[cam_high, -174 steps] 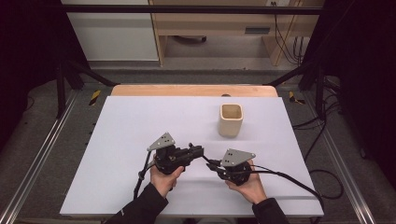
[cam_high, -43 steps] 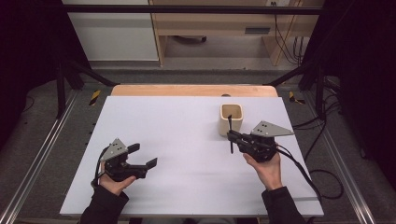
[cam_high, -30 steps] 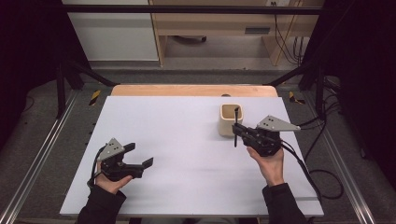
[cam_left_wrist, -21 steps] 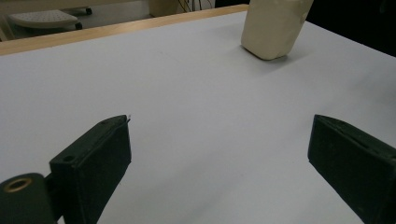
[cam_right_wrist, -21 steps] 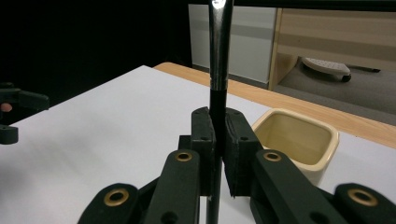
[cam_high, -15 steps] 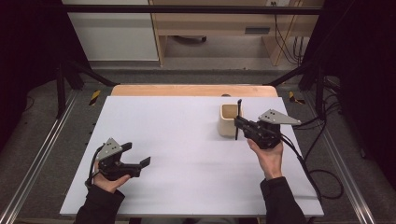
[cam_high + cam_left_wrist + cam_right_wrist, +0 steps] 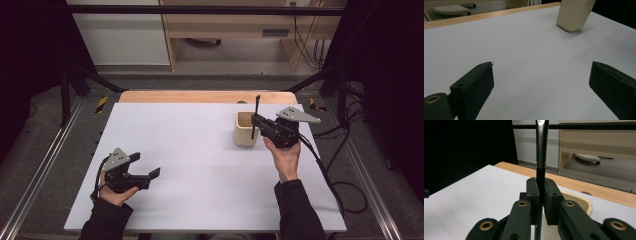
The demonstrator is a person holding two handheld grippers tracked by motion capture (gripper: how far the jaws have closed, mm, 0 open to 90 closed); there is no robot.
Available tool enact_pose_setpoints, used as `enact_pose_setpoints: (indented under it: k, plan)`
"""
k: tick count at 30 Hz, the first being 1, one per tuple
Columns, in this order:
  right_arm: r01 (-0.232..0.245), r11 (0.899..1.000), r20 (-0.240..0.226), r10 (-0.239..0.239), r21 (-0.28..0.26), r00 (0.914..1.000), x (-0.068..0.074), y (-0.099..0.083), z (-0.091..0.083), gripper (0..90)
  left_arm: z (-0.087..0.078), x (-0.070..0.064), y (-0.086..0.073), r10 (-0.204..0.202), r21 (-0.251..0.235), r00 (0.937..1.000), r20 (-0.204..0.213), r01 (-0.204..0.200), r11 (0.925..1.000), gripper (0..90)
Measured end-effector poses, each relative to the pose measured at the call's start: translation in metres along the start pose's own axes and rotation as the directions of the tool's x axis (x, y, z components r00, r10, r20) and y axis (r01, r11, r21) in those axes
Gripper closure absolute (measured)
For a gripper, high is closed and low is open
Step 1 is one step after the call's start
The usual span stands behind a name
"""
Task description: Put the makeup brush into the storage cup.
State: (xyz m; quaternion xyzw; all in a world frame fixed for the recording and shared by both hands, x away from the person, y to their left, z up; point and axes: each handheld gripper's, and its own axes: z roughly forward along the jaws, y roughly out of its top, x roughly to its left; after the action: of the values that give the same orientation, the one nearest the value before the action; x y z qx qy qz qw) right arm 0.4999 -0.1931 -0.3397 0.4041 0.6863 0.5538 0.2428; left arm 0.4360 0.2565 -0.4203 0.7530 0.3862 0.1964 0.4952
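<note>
Presently catalogued, one moment at the bench (image 7: 200, 150), a white-topped surface with a wooden strip along its far edge.

Item 1: right gripper (image 7: 256, 120), held in the person's right hand (image 7: 286, 155) toward 2 o'clock on the bench. Its fingers were closed on a slim dark rod-like tool (image 7: 256, 112), which stood close to upright, its top end rising above the fingers and its lower end dropping below them. In the right gripper view the tool (image 7: 541, 150) showed a grey metallic upper length and a black lower length clamped between the two pads. Grey three-cornered plate on top; cable trailing off toward 4 o'clock.

Item 2: cream-coloured cup (image 7: 246, 130), square-mouthed with rounded corners, standing upright on the bench at about 1 o'clock, just beside the right gripper on its 9 o'clock side. The tool hung at the cup's near-right rim; whether its lower tip sat inside the cup could not be told. In the right gripper view the cup's rim (image 7: 576, 200) lay directly behind the fingers.

Item 3: left gripper (image 7: 150, 175), held in the left hand (image 7: 114, 192) near 8 o'clock on the bench, well apart from the cup. Its fingers (image 7: 474, 87) stood wide open with bare bench between them; the cup (image 7: 574, 15) lay far ahead.
</note>
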Motion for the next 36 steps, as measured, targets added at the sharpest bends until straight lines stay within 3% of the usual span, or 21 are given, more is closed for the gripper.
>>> enact_pose_setpoints:
  k: [17, 36]
  plan:
    - [-0.033, 0.999, 0.031, 0.033, -0.015, 0.9990, -0.012, 0.012, 0.029, 83.7, -0.001, 0.002, 0.000, 0.002, 0.000, 1.0000, -0.003, -0.002, 1.0000, 5.5]
    - [-0.078, 0.996, 0.096, 0.081, -0.031, 0.9921, -0.032, 0.011, 0.057, 83.7, -0.001, 0.003, 0.000, 0.004, -0.003, 1.0000, -0.002, -0.004, 1.0000, 5.4]
